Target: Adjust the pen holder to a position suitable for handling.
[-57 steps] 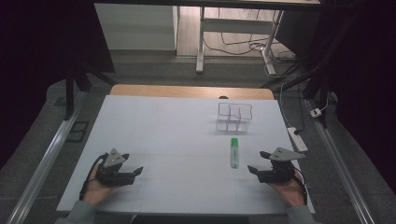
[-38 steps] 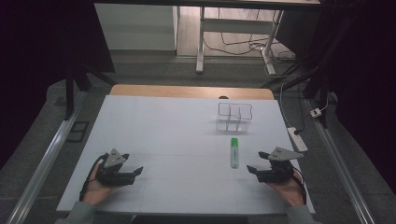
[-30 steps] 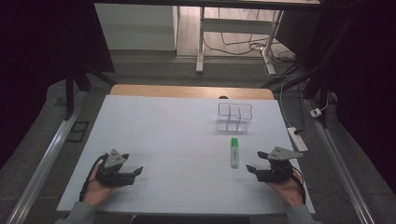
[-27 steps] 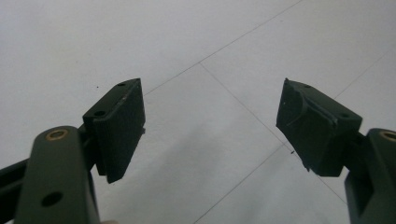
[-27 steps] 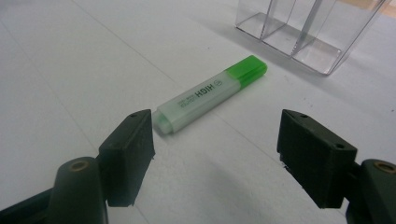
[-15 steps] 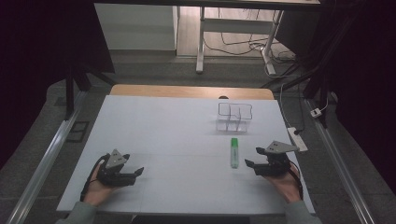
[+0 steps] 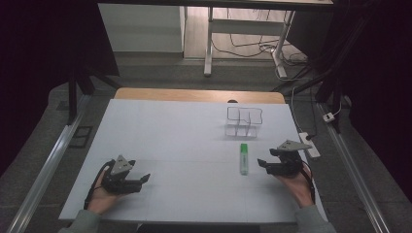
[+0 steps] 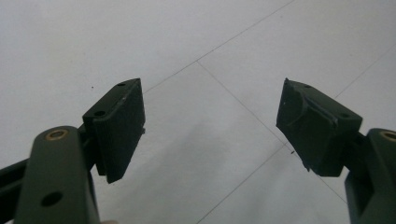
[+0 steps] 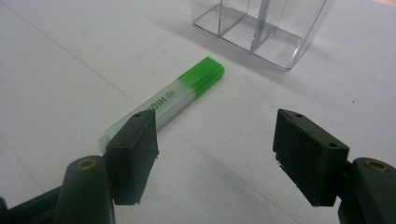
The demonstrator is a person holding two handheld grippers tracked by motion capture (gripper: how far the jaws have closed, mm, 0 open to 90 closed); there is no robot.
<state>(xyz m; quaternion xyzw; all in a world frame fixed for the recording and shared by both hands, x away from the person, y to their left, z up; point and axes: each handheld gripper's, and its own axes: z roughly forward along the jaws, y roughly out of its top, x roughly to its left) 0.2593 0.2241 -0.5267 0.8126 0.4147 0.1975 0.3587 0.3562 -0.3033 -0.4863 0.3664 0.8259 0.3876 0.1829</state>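
The left tongs (image 7: pixel 142 180) lie low at the near left in the person's left hand (image 7: pixel 104 193), jaws spread wide with nothing between them. The right tongs (image 7: pixel 263 164), held in the right hand (image 7: pixel 297 187), point leftward; their jaws have just been closing slightly yet stand wide, gripping nothing.

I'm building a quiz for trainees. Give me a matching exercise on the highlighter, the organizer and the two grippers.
Things:
1. green-capped highlighter pen
2. clear plastic compartment organizer
3. left gripper
4. right gripper

Descriptions:
A. stands upright, farthest from the person
B. open, beside the pen
C. lies flat on the white table
D. open, over bare table at the near left

Pairs: 1-C, 2-A, 3-D, 4-B
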